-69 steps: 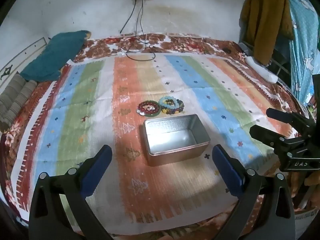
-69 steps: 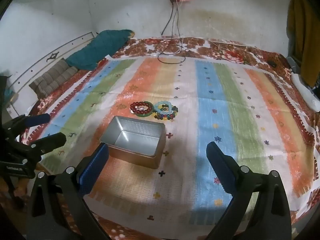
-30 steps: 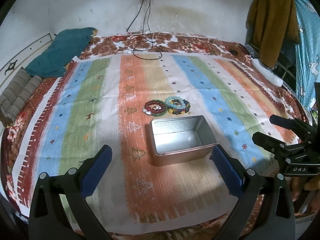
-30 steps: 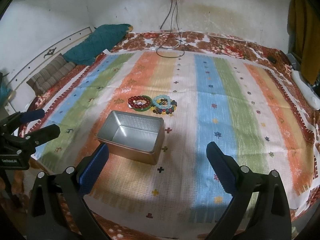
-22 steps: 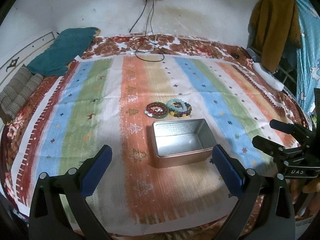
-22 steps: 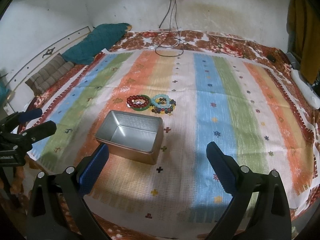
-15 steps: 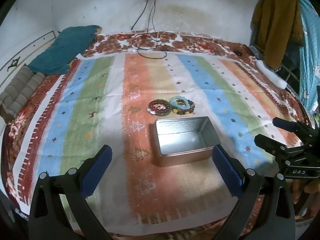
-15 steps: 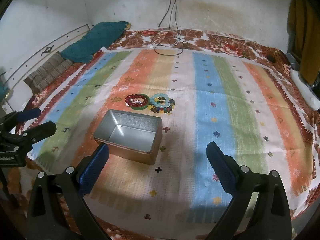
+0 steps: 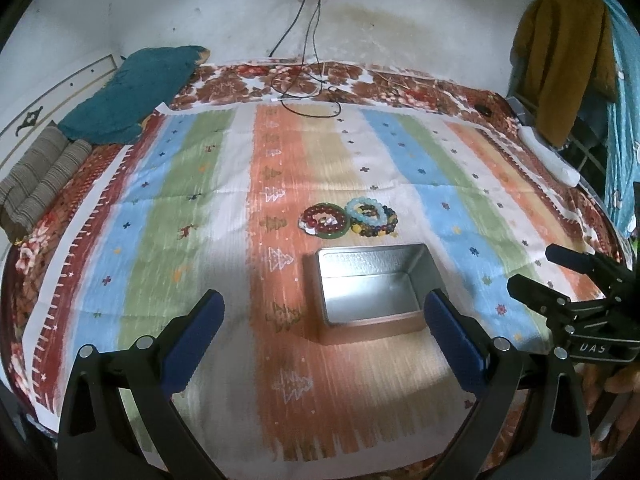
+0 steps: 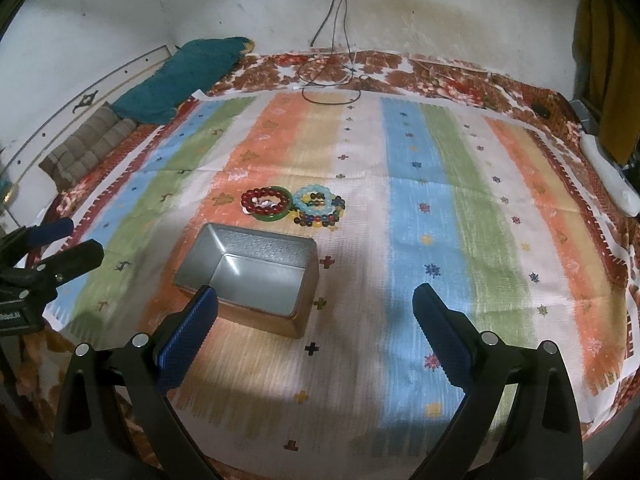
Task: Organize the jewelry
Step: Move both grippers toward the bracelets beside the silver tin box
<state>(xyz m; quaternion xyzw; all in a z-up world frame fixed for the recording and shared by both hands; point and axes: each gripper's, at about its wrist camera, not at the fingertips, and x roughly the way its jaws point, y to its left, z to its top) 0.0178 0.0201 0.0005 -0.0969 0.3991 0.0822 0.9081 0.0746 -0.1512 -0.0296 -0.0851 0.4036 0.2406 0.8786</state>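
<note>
An empty silver metal tin point(image 9: 370, 288) point(image 10: 256, 278) sits on a striped cloth in the middle of a bed. Just beyond it lie two heaps of bead bracelets side by side: red beads on a green bangle point(image 9: 323, 220) point(image 10: 266, 201), and light blue and mixed-colour beads point(image 9: 372, 220) point(image 10: 319, 205). My left gripper point(image 9: 322, 332) hangs open above the cloth, near side of the tin, nothing between its blue pads. My right gripper point(image 10: 316, 326) is also open and empty, near the tin's right front corner. Each gripper shows at the edge of the other's view point(image 9: 576, 296) point(image 10: 40, 256).
A teal pillow point(image 9: 128, 92) and a striped cushion point(image 9: 36, 176) lie at the bed's far left. Black cables point(image 9: 308, 92) trail from a wall socket onto the far edge. Clothes point(image 9: 568, 52) hang at the right, with a white object point(image 9: 548, 156) on the bed's right edge.
Both grippers have drifted slightly, so the tin and bracelets sit a little further right in the left view and lower left in the right view. Both stay open; nothing was picked up.
</note>
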